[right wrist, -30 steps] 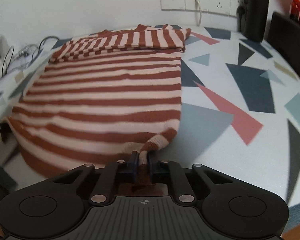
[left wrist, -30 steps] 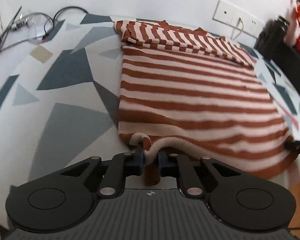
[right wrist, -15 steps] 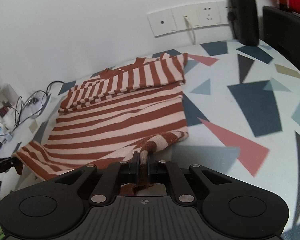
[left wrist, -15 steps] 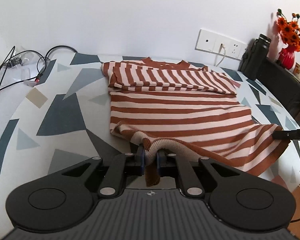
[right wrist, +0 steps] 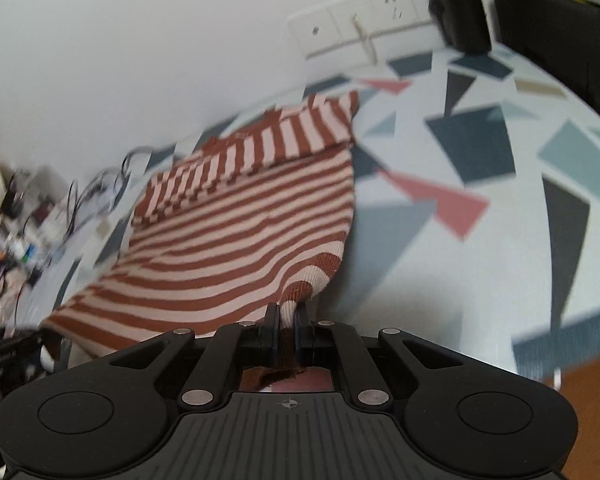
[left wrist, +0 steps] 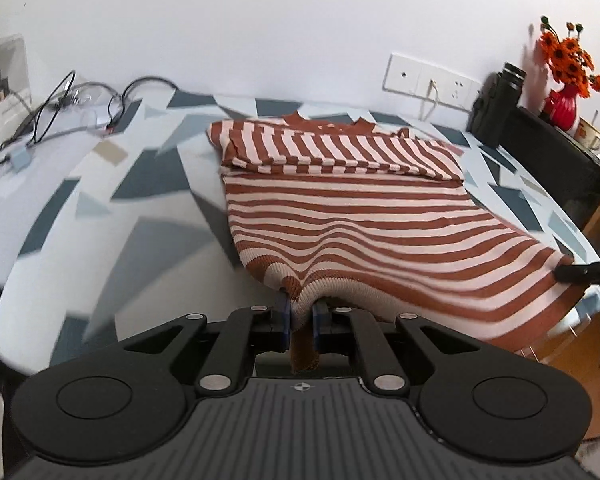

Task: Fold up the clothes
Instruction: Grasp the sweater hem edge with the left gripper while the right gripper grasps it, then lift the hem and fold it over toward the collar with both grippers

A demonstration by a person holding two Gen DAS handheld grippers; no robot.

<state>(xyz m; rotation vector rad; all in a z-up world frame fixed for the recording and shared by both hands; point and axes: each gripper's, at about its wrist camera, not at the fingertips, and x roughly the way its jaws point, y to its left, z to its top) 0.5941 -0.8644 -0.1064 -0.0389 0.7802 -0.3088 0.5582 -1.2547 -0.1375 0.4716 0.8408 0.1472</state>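
Note:
A rust-and-cream striped sweater (left wrist: 352, 216) lies on the patterned table (left wrist: 100, 200), its sleeves folded across the far end. My left gripper (left wrist: 301, 312) is shut on the hem's left corner. My right gripper (right wrist: 286, 320) is shut on the hem's right corner of the striped sweater (right wrist: 244, 232). The near hem hangs lifted off the table between the two grippers and sags in the middle. The right gripper's tip (left wrist: 580, 272) shows at the right edge of the left wrist view, and the left gripper's tip (right wrist: 12, 352) at the left edge of the right wrist view.
Cables (left wrist: 60, 96) and small clutter lie at the table's far left. A wall socket strip (left wrist: 428, 80), a black bottle (left wrist: 496, 104) and a red vase of orange flowers (left wrist: 564, 92) stand at the far right. A dark box (right wrist: 560, 28) borders the table's right side.
Both grippers have pulled back and up with the hem, drawing the sweater toward the table's near edge and lifting its lower part. The right view has rolled.

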